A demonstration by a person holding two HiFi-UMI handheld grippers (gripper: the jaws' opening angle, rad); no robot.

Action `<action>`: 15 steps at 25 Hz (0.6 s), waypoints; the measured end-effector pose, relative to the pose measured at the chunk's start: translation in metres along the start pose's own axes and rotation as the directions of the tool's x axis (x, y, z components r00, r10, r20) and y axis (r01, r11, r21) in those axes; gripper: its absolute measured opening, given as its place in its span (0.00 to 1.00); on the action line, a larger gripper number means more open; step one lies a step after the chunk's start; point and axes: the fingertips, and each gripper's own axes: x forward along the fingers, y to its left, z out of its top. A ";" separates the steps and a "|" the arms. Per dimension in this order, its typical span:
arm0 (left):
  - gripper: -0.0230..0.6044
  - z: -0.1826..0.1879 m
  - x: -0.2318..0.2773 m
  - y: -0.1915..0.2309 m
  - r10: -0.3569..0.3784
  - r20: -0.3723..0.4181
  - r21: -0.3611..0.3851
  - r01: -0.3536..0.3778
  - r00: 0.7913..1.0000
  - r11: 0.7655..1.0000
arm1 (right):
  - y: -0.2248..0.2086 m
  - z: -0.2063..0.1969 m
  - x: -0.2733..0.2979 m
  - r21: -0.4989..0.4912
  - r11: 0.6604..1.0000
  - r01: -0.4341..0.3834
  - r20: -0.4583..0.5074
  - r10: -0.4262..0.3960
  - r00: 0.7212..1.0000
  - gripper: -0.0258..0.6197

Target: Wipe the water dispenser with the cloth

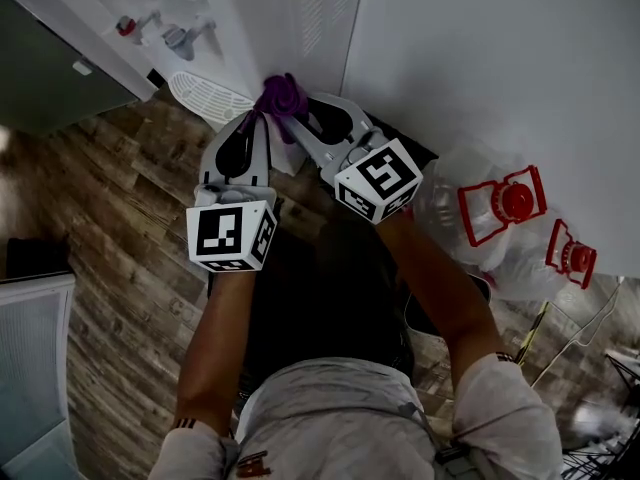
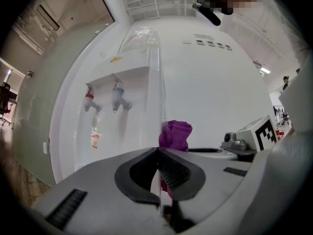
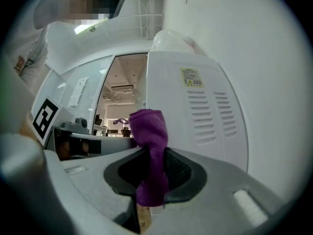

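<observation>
We note the right tool (image 3: pixel 152 156) pinching the purple cloth (image 3: pixel 146 126), water dispenser (image 3: pixel 195 106) directly ahead; left tool (image 2: pixel 158 153) pressed together alongside.

Floor (image 1: pixel 120 188): wood planks, brown and grey, worn grain. Standing on it: one white water dispenser (image 1: pixel 250 28), upright, far side. Lying just beside the dispenser's foot: one white slotted tray (image 1: pixel 208 98). At the right, near the white wall: two clear jugs with red handles, one (image 1: pixel 470 218) nearer the dispenser, the other (image 1: pixel 560 258) beyond it. Left edge: one black item (image 1: pixel 30 258), kind not readable.
</observation>
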 end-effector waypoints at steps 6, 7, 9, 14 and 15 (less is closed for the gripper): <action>0.03 -0.011 0.000 -0.002 0.007 0.019 -0.001 -0.007 1.000 1.000 | -0.021 -0.007 -0.003 0.004 0.999 0.042 0.031 -0.042 0.999 0.18; 0.03 -0.013 0.000 -0.003 0.007 0.018 -0.002 -0.007 1.000 1.000 | -0.026 -0.009 -0.003 0.007 0.999 0.051 0.030 -0.051 0.998 0.18; 0.03 -0.017 0.001 -0.005 0.005 0.014 -0.006 -0.005 1.000 1.000 | -0.038 -0.013 -0.003 0.009 0.998 0.070 0.025 -0.070 0.997 0.18; 0.03 -0.020 0.003 -0.003 0.008 0.001 -0.011 -0.008 1.000 1.000 | -0.077 -0.019 0.000 0.010 0.991 0.137 -0.003 -0.137 0.991 0.18; 0.03 -0.019 0.003 -0.002 0.010 0.005 -0.011 -0.010 1.000 1.000 | -0.087 -0.021 0.001 0.012 0.988 0.153 -0.007 -0.153 0.988 0.18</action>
